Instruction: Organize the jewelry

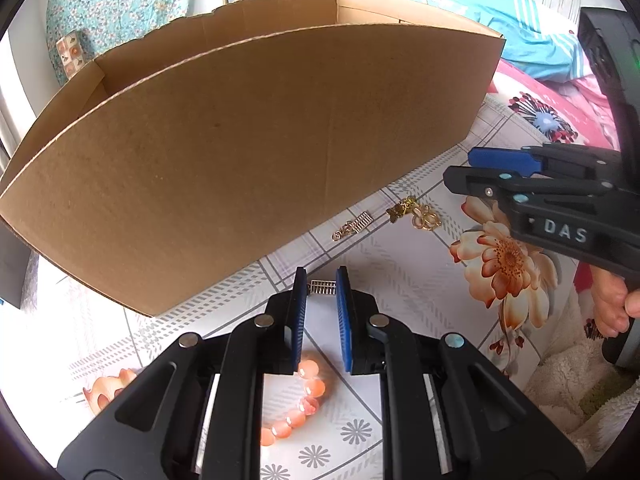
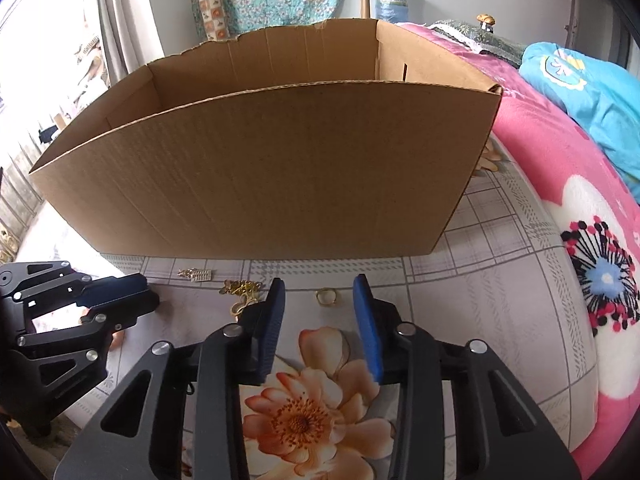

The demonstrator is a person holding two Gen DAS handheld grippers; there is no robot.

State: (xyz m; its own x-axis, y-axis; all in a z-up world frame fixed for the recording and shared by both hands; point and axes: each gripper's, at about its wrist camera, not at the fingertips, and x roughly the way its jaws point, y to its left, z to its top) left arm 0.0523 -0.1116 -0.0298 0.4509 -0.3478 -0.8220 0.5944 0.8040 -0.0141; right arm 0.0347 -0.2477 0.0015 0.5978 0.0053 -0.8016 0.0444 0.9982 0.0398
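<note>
A: Left gripper?
B: Fingers nearly together, pinching a small silver barred earring at the tips. Coral bead bracelet lies under the fingers, nearer the camera.
A: Right gripper?
B: Fingers apart, nothing clamped. Gold ring on the sheet between the 2 tips, untouched. Gold chain cluster just left of the left finger.
A: Box?
B: Cardboard box beyond both tips.
</note>
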